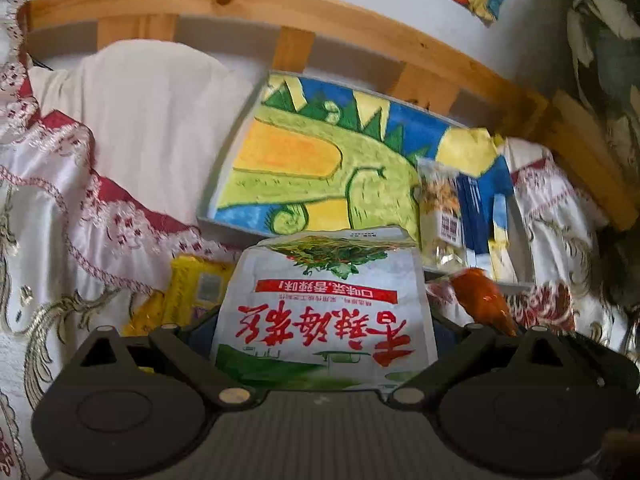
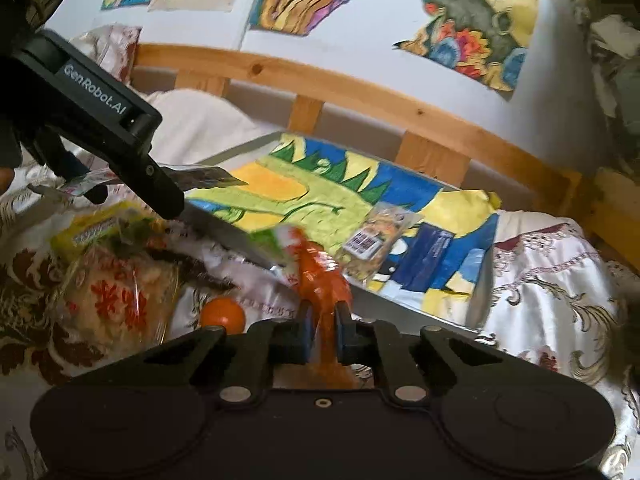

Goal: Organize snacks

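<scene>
Currently, both grippers carry a snack above a bed covered in embroidered white-and-red cloth point(image 2: 552, 280).

Left gripper point(image 1: 325, 328): its fingers are clamped on a white snack pouch point(image 1: 326, 304) with red Chinese lettering and a green vegetable print. The pouch lies flat between them and reads upside down in the left wrist view. In the right wrist view, this gripper appears at upper left with the pouch's edge sticking out past its tip.

Right gripper point(image 2: 322, 330): the blue-padded fingers point(image 2: 305, 330) are pinched tight on an orange snack packet point(image 2: 322, 280), which stands up between them, with its green-and-white top blurred.

A tray lined with a dinosaur painting point(image 1: 320, 160) rests on the bed near the wooden headboard point(image 2: 360, 92). Inside it, toward its right end, lies a clear bag of yellowish snacks point(image 2: 376, 240) with a barcode label.

On the cloth to the left of the tray: a yellow packet point(image 2: 100, 232), a clear bag with red print point(image 2: 116, 304), and an orange ball point(image 2: 222, 314) beside that bag.
</scene>
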Motion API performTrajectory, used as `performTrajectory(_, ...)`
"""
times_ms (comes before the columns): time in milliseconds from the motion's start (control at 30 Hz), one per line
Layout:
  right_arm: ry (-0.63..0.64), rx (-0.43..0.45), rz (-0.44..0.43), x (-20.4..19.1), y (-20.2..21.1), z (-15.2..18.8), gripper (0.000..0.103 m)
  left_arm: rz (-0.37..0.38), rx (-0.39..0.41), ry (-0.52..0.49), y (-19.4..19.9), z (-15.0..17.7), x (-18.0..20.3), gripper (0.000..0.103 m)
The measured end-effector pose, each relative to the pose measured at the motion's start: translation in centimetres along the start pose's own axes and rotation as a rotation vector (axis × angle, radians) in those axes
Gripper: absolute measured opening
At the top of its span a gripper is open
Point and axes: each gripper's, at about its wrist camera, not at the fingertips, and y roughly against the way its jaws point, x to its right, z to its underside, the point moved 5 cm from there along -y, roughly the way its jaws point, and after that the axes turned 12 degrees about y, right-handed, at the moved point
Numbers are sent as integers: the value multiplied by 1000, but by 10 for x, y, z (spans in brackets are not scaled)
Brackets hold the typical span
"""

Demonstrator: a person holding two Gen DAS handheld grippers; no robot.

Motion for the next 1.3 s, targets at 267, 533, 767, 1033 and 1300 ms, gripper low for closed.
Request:
performTrajectory(267, -28, 22, 13, 8, 5, -1, 9, 15, 46, 24, 3, -14, 10, 99)
performTrajectory(533, 13, 130, 89, 15, 18, -14, 8, 33, 105, -6, -13, -37, 53, 99)
performTrajectory(767, -27, 192, 210, 51, -1, -18, 8, 9, 155, -25, -42, -61, 86, 99)
performTrajectory(1033, -116, 155, 291, 98, -48, -8, 8, -46, 197, -30, -82, -69, 101, 99)
performTrajectory(1300, -208, 102, 224, 105, -73, 0, 9, -101, 198, -37, -117, -62, 102, 99)
